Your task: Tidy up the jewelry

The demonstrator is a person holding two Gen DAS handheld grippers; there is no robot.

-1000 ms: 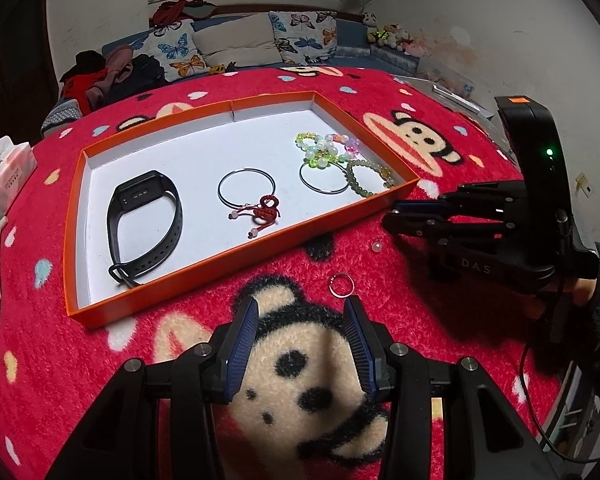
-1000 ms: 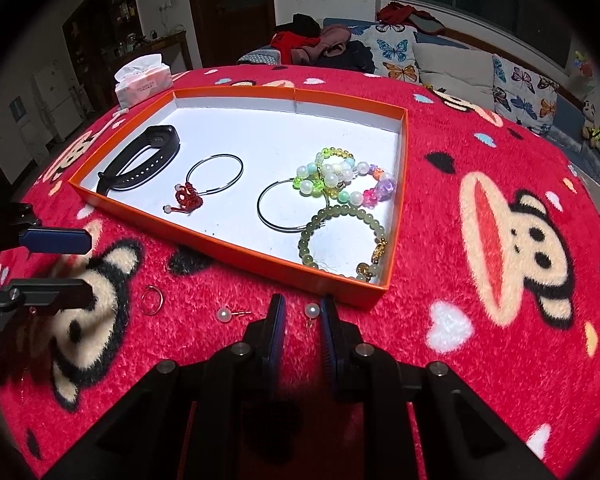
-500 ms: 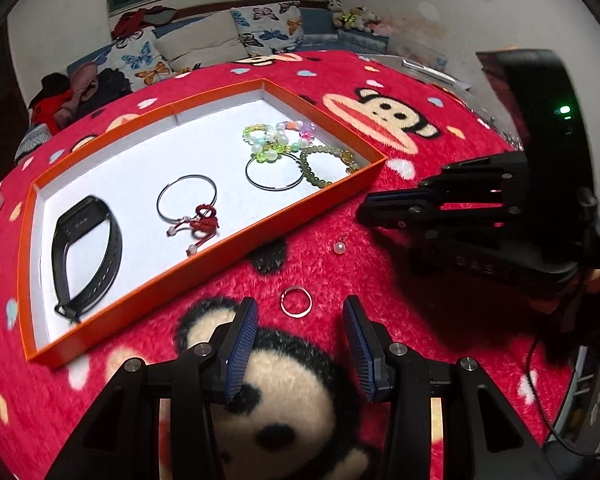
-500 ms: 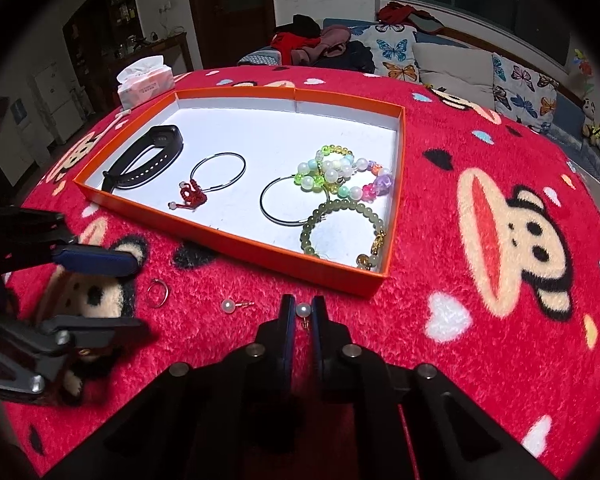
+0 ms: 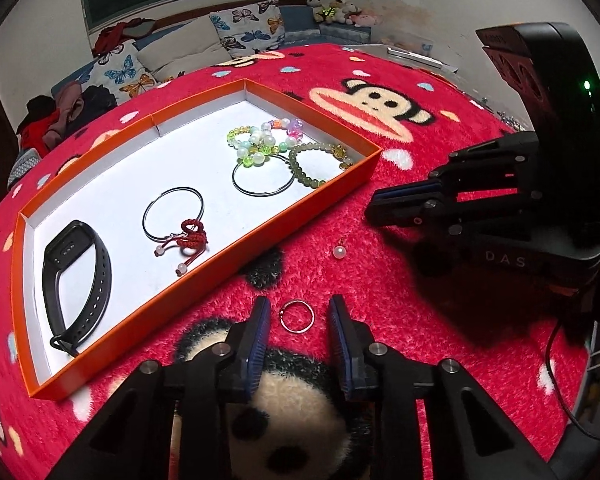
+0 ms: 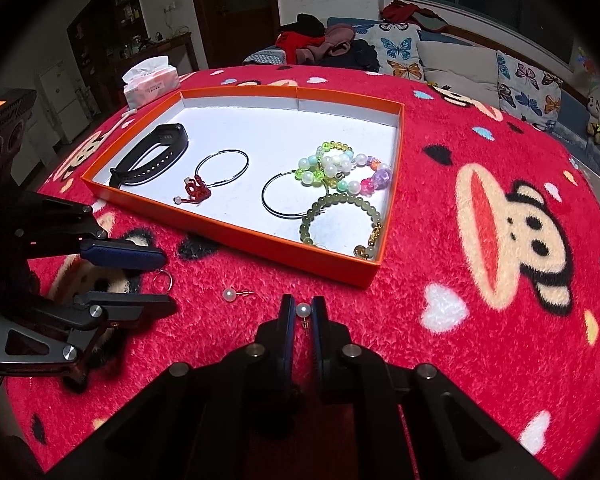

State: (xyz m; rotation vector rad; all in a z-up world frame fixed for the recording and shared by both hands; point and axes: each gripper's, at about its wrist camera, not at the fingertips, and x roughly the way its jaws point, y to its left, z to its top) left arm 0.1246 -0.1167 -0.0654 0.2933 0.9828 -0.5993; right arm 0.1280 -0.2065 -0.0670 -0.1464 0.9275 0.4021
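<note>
A small metal ring [image 5: 297, 316] lies on the red blanket between the blue pads of my left gripper [image 5: 299, 318]. Its jaws are closing and a gap still shows on each side of the ring. In the right wrist view my right gripper [image 6: 303, 312] is shut on a pearl earring [image 6: 303, 310] just in front of the orange tray [image 6: 260, 249]. A second pearl earring [image 6: 230, 294] lies loose on the blanket between the two grippers. The left gripper [image 6: 166, 282] straddles the ring [image 6: 163, 280] at the left.
The orange tray [image 5: 300, 216] holds a black fitness band [image 5: 76, 280], a silver bangle with a red knot [image 5: 188, 238], another bangle and beaded bracelets [image 5: 260, 144]. A tissue box [image 6: 150, 82] stands beyond the tray. The red monkey-print blanket covers everything around it.
My left gripper came forward and down until the ring lay between its fingers, and its jaws narrowed. The right gripper's jaws closed onto the pearl earring and stayed put.
</note>
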